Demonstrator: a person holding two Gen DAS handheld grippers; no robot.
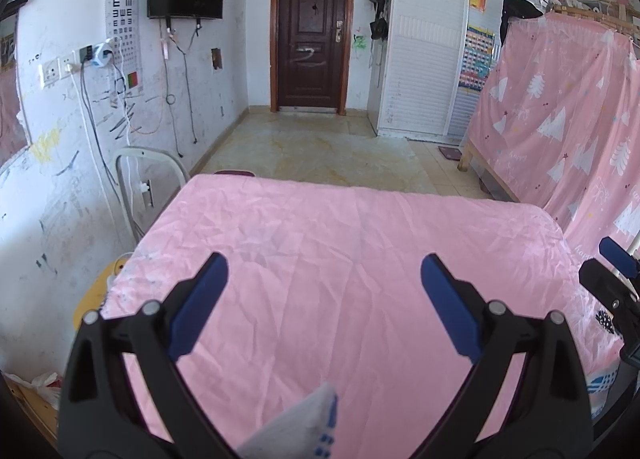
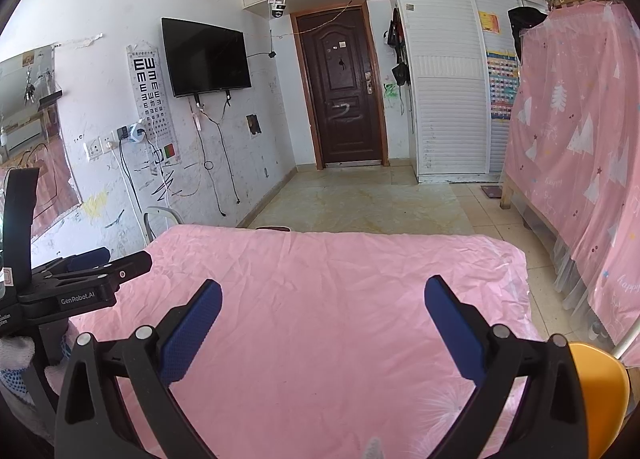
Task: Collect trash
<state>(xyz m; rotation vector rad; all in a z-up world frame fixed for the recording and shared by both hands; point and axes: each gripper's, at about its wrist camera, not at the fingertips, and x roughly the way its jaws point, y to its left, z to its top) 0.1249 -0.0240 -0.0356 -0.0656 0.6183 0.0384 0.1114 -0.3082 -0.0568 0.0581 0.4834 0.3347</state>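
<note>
Pink cloth, creased and bare, covers the counter (image 1: 340, 259) in the left wrist view, where the left gripper (image 1: 324, 279) hangs above it with jaws spread wide and nothing between them. A blurred white scrap with blue print (image 1: 308, 427) juts up at the bottom edge, beneath the jaws; whether it is litter or a gloved hand cannot be told. The right gripper (image 1: 612, 283) edges in at far right.

From the right wrist view, the right gripper (image 2: 324, 299) likewise hovers over the cloth, jaws parted and empty, the left gripper (image 2: 80, 283) alongside at left. An orange rounded object (image 2: 596, 387) sits at the counter's right edge. No clear trash shows on the cloth in either view, so the sensible move is likely to sweep the cameras lower and toward the counter's edges, keeping both jaws open, before committing to any grasp.
</note>
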